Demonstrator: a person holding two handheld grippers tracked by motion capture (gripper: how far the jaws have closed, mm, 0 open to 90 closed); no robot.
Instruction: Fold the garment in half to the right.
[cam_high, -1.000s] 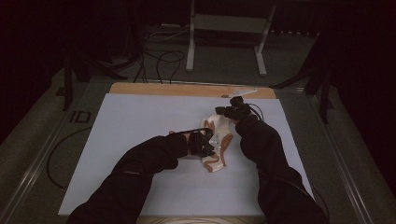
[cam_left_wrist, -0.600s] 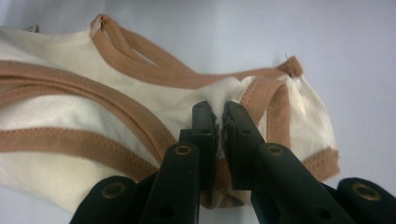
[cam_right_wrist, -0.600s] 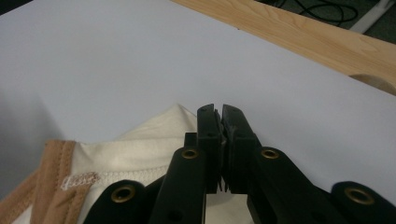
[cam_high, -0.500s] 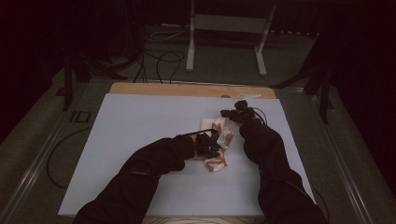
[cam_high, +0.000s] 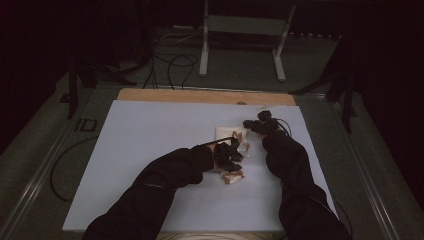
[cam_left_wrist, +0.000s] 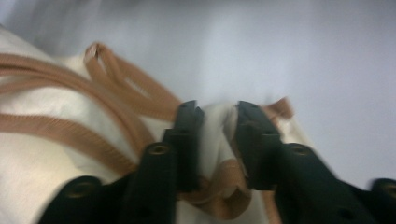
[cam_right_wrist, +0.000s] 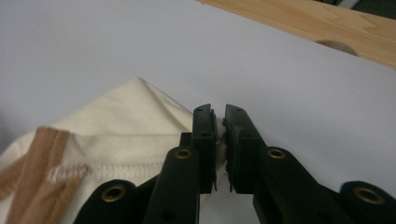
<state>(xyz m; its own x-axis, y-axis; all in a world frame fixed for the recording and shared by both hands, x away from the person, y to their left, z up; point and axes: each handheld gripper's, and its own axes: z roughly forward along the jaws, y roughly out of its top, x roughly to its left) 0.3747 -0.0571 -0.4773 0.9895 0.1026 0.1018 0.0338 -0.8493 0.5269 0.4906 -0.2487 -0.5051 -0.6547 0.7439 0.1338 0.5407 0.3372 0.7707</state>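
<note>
Centrally on the pale table cover (cam_high: 150, 150): cream garment (cam_right_wrist: 121, 121) with tan straps (cam_left_wrist: 70, 93), bunched. Left gripper (cam_left_wrist: 217, 116) pinching a fold at the trim; right gripper (cam_right_wrist: 219, 126) clamped narrowly on its edge. Wooden board (cam_right_wrist: 327, 23) beyond.

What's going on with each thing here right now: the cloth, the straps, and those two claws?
Cloth: cream, crumpled on the white sheet, pinched by both claws.
Straps: tan, loose and looped over the cloth.
Left claw: shut on a fold of cloth with tan trim.
Right claw: shut on a cloth edge, jaws nearly together.
Sheet: flat on the table.
</note>
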